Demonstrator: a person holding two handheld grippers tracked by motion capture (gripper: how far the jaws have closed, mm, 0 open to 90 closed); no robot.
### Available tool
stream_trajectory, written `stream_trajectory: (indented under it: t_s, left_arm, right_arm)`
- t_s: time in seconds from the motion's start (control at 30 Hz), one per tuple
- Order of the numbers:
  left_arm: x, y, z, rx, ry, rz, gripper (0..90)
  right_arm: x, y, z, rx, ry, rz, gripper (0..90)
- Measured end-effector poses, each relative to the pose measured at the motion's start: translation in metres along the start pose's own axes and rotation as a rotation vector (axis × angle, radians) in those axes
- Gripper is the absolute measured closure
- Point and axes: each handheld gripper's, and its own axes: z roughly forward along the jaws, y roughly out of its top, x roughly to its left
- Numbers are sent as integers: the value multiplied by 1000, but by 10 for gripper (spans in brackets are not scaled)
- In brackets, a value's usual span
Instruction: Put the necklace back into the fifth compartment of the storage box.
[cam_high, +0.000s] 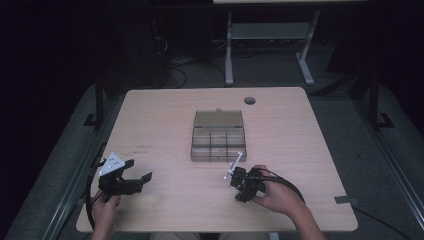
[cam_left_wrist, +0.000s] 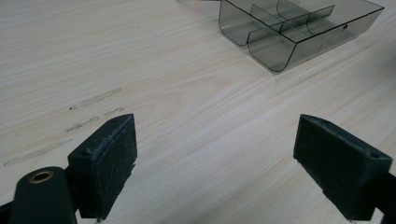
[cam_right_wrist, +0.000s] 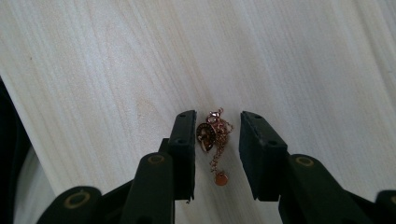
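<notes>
A thin rose-gold chain (cam_right_wrist: 214, 140) with a small round pendant lies bunched on the wooden table. My right gripper (cam_right_wrist: 218, 119) points down over it and is open. Its two black jaws stand close on either side of the chain, the left one about touching the pendant. In the high view the right gripper (cam_high: 242, 184) sits near the table's front, right of centre, held by a hand. My left gripper (cam_high: 140, 170) rests at the front left, open wide with nothing between its jaws; the left gripper (cam_left_wrist: 217, 126) faces bare wood.
A smoky clear plastic compartment box (cam_high: 218, 145) stands at the table's middle with its lid (cam_high: 218, 119) folded back; the box (cam_left_wrist: 275, 51) has several empty-looking cells. A round cable hole (cam_high: 250, 100) is at the far edge. Another desk frame (cam_high: 270, 40) stands beyond.
</notes>
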Motion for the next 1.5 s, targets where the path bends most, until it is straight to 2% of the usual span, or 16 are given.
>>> stream_trajectory:
  t_s: [0.1,0.37,0.43,0.53,1.07,1.27,1.5]
  left_arm:
    - [1,0,1,0,-4,-9,131]
    - [2,0,-2,-3,2,-14,131]
    - [1,0,-2,-5,2,-11,131]
    - [0,0,-2,-8,-1,-11,131]
    - [0,-1,-3,-8,2,-13,131]
    - [-1,-1,-3,-1,0,-1,131]
    - [-1,-1,-3,-7,2,-11,131]
  right_arm:
    - [2,1,0,3,-4,-6,662]
    - [3,5,2,27,-16,-11,761]
    - [3,6,2,31,-19,-24,792]
    - [2,6,2,40,-24,-11,823]
    - [1,3,-5,21,0,7,843]
    - [-1,1,-13,-3,6,28,844]
    - [-7,5,-29,-23,2,30,843]
